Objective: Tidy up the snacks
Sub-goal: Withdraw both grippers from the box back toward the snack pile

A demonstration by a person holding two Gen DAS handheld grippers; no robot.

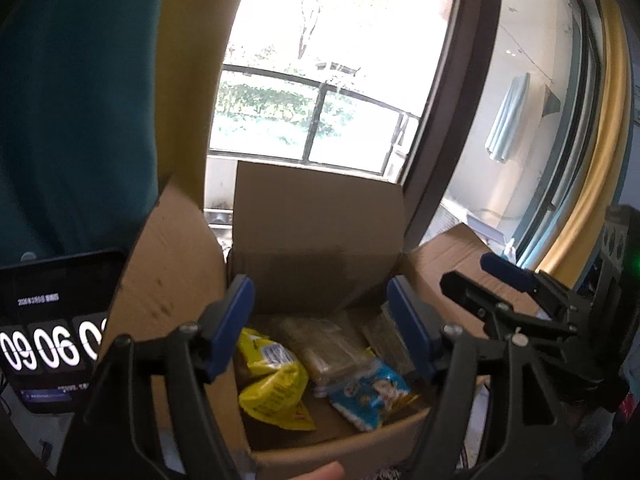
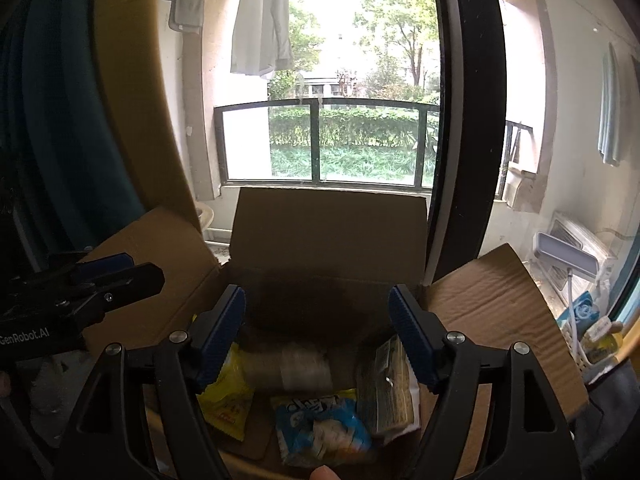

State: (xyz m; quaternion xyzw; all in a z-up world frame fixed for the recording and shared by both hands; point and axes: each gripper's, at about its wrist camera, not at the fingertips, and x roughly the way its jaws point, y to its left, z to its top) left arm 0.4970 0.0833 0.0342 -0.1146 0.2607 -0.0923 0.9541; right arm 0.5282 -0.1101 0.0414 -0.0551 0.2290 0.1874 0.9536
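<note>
Lying in open cardboard box (image 1: 316,236): yellow packet (image 1: 272,384), blue packet (image 1: 370,396), clear-wrapped pack (image 1: 328,348); both hand-held grippers (image 1: 320,328) (image 2: 318,332) wide, empty.

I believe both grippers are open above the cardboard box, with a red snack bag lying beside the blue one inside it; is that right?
Not quite: the bag beside the blue one is yellow, not red, as the left wrist view shows. The rest holds: the left gripper and right gripper are open above the cardboard box.

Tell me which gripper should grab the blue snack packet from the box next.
Probably right. The right gripper hangs open directly over the blue snack packet; in the left gripper view it lies off-centre.
</note>
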